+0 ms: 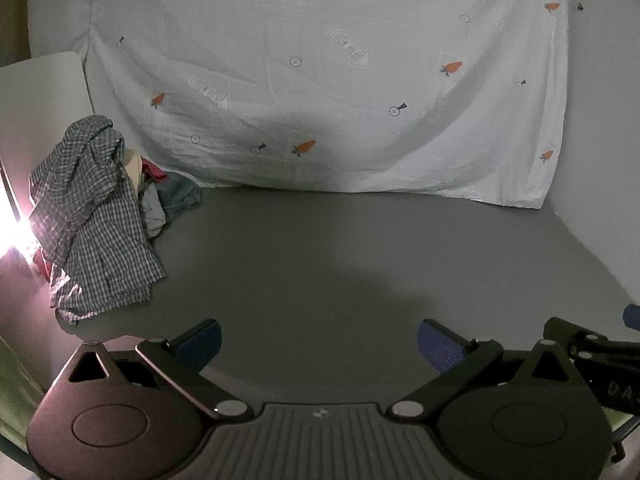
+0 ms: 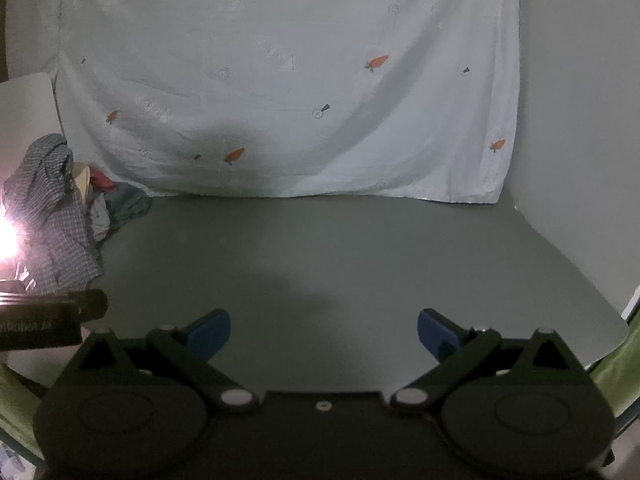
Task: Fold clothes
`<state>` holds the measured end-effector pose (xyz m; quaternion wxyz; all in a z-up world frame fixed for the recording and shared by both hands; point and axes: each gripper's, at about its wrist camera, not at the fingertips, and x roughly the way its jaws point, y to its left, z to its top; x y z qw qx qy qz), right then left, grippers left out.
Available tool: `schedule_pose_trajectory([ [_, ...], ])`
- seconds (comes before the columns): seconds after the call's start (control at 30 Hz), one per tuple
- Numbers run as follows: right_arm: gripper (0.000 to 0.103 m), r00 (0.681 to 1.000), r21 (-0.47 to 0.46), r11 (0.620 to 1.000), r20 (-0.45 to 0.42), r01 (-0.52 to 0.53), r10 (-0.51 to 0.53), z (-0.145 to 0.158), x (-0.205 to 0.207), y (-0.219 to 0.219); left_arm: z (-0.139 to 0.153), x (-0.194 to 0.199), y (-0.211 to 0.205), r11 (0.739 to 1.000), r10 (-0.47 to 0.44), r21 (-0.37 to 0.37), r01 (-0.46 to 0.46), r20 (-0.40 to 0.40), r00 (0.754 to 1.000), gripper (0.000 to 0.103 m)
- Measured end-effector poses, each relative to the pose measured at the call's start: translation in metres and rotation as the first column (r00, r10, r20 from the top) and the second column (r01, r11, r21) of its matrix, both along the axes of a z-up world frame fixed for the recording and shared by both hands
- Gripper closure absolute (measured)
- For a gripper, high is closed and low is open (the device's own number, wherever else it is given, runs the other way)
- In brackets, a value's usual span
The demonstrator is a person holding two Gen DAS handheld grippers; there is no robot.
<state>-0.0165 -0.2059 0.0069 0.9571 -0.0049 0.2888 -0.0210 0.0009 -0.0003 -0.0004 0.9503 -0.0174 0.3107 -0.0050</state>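
Clothes pile (image 1: 100, 216) sits at the far left of the grey table (image 1: 340, 248), crumpled, not folded. Checked shirt (image 1: 92, 208) on top, draped down toward the table's front; under and behind it bits of red cloth (image 1: 154, 170), beige cloth (image 1: 134, 166) and blue-grey cloth (image 1: 176, 196). Bright glare at the left edge beside the pile. Left gripper (image 1: 318, 344) hovers low over the near table, jaws spread wide, holding nothing, well apart from the pile. Right gripper (image 2: 324, 332) the same: spread wide, empty, over bare table. White sheet with carrot print (image 1: 320, 80) hangs behind the table. Rest of table bare.
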Motion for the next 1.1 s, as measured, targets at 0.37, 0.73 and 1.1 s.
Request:
schedule_pose_trajectory([
  [0.37, 0.001, 1.000, -0.002, 1.000, -0.003, 0.001, -0.001, -0.003, 0.004, 0.002, -0.003, 0.003, -0.012, 1.000, 0.002, 0.011, -0.002, 0.009, 1.000, 0.000],
  [0.73, 0.001, 1.000, -0.019, 1.000, -0.002, 0.015, -0.015, -0.012, 0.004, 0.006, -0.005, 0.011, -0.010, 1.000, -0.006, 0.025, 0.006, 0.004, 1.000, 0.000],
  [1.1, 0.001, 0.999, -0.015, 0.999, -0.022, 0.032, -0.032, -0.008, 0.008, 0.006, -0.007, 0.011, -0.016, 0.999, -0.007, 0.037, 0.007, 0.009, 1.000, 0.000],
])
